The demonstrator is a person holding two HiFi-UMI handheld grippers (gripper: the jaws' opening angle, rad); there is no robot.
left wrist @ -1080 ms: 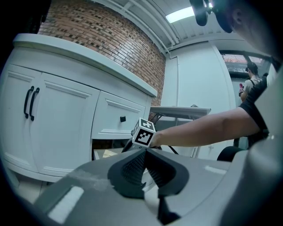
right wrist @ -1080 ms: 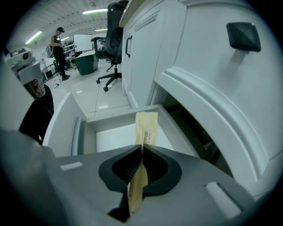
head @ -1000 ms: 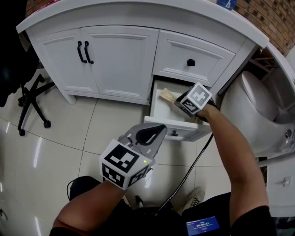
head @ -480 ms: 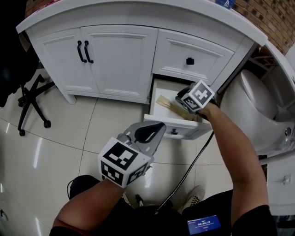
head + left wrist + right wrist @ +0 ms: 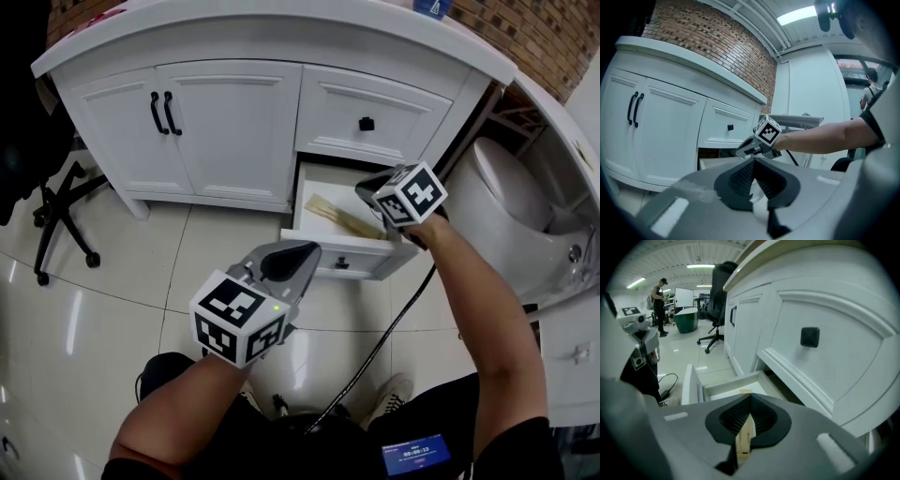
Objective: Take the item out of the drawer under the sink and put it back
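Nearest thing is the left tool [image 5: 752, 174], sitting low at about 6 o'clock in the head view. Its own view shows the two black pads pressed flat together with nothing between them. It's out over the shiny tiled floor [image 5: 103, 309], well short of the cabinet. A black cable [image 5: 389, 333] trails across the tiles by the right forearm.

Next out, around 1 o'clock from that, is the right tool [image 5: 747, 420]. It's clamped tight on a flat beige stick [image 5: 744, 441]. The stick runs up between the pads and a bit of its far end pokes out past them. In the head view the stick slants across the inside of the open drawer [image 5: 337, 259], with one end under the right tool. I can't tell if the free end touches the drawer bottom or hangs just above it. So the item is in the tool's grip and inside the drawer space.

Behind the drawer is the white cabinet [image 5: 234, 122]. It has double doors with black handles toward 11 o'clock. There's a shut upper drawer with a black knob [image 5: 367, 124] straight above the open one.

Further out there's an office chair [image 5: 56, 211] at 9 o'clock. A white bathroom fixture [image 5: 506, 202] sits at 3 o'clock, and there's a brick wall [image 5: 525, 33] up at the top right.
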